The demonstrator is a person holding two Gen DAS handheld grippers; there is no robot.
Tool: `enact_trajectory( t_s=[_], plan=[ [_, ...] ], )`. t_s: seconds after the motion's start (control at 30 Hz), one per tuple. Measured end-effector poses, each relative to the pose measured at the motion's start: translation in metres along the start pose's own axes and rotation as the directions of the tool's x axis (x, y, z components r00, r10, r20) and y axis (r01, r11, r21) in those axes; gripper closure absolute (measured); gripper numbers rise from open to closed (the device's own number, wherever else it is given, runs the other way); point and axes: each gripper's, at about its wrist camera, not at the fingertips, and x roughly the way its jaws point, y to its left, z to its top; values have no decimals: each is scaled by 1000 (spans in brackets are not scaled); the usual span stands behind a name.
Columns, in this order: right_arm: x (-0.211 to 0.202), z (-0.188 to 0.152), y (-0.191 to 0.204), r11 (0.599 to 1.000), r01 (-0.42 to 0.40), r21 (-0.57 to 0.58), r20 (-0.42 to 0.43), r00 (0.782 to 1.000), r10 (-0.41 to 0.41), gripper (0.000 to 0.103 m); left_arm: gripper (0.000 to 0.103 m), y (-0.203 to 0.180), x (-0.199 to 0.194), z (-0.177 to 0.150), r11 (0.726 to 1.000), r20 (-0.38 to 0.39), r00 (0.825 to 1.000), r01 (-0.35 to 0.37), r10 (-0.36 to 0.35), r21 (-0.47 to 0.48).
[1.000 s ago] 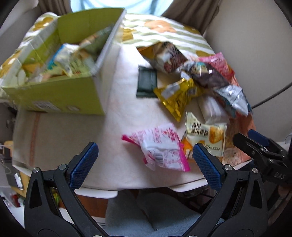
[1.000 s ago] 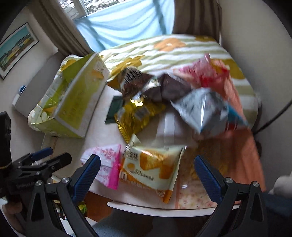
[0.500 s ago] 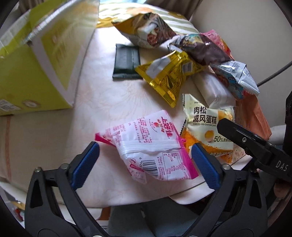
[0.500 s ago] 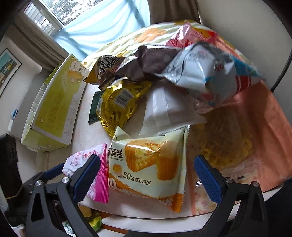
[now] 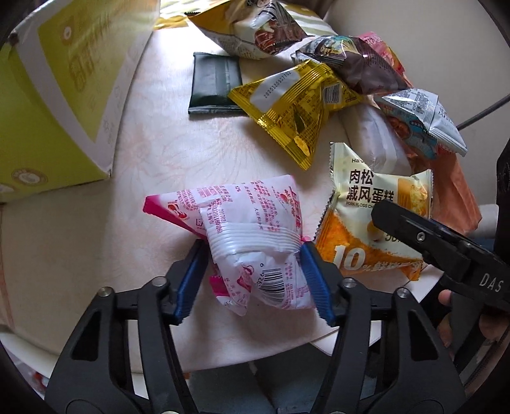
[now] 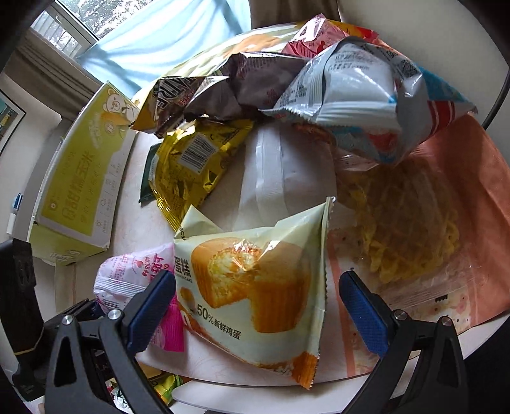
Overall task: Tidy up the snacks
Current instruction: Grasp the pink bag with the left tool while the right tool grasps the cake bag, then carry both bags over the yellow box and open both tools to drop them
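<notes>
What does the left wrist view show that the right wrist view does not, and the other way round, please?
Only the left wrist view shows the left gripper with its fingers closed on the pink snack bag.

Only the right wrist view shows the right gripper open around the cake packet, the noodle packet and the window.

Both show the pink bag, the cake packet, the gold packet and the yellow-green box.
</notes>
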Motion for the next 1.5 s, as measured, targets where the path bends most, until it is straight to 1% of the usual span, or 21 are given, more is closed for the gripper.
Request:
enact_trajectory(
  t_s=[0.03, 0.13, 0.4, 0.6, 0.63, 0.7, 0.73, 0.8, 0.97, 1.1, 1.23, 1.33, 1.5],
  plan=[
    [1, 0, 0, 1000, 1, 0, 0, 1000, -1, 1, 54, 2, 0, 3, 1000, 3, 1000, 4, -4, -2],
    [1, -2, 1, 1000, 12, -7, -2, 1000, -12, 1, 56, 5, -2, 7, 1000, 9, 1000, -6, 5, 5],
    [9, -1, 10, 999, 29, -37, -7, 1000, -29, 1, 57, 13, -8, 12, 1000, 6, 1000, -24, 24, 8],
    [18, -1, 15, 998, 48, -43, -10, 999, -48, 1, 57, 21, -12, 9, 999, 7, 999, -35, 35, -1],
    [19, -1, 16, 997, 60, -49, -12, 998, -61, 1, 57, 22, -13, 8, 999, 7, 999, -37, 37, -2],
    [23, 0, 22, 995, 79, -65, -15, 997, -80, 6, 57, 23, -14, 7, 999, 6, 999, -39, 39, -4],
    [23, -1, 23, 994, 78, -74, -10, 997, -79, 8, 57, 24, -15, 6, 999, 7, 999, -41, 41, -6],
    [23, -2, 31, 994, 74, -83, -6, 997, -74, 17, 57, 24, -17, 4, 999, 9, 999, -43, 43, -10],
    [18, -3, 35, 993, 63, -96, 3, 998, -63, 25, 57, 24, -26, 2, 998, 25, 998, -50, 51, -22],
    [8, 0, 38, 995, 29, -94, 9, 1000, -29, 26, 57, 21, -39, 2, 998, 50, 997, -57, 58, -32],
    [-9, 6, 43, 993, 7, -120, 33, 999, -3, 26, 61, 16, -54, 3, 997, 84, 994, -60, 64, -44],
    [-23, 10, 44, 990, 1, -144, 53, 999, 7, 26, 66, 16, -59, 4, 997, 91, 995, -28, 35, -79],
    [-39, 16, 47, 983, -18, -185, 84, 996, 34, 26, 67, 12, -72, 3, 994, 144, 989, -24, 39, -107]
  ],
)
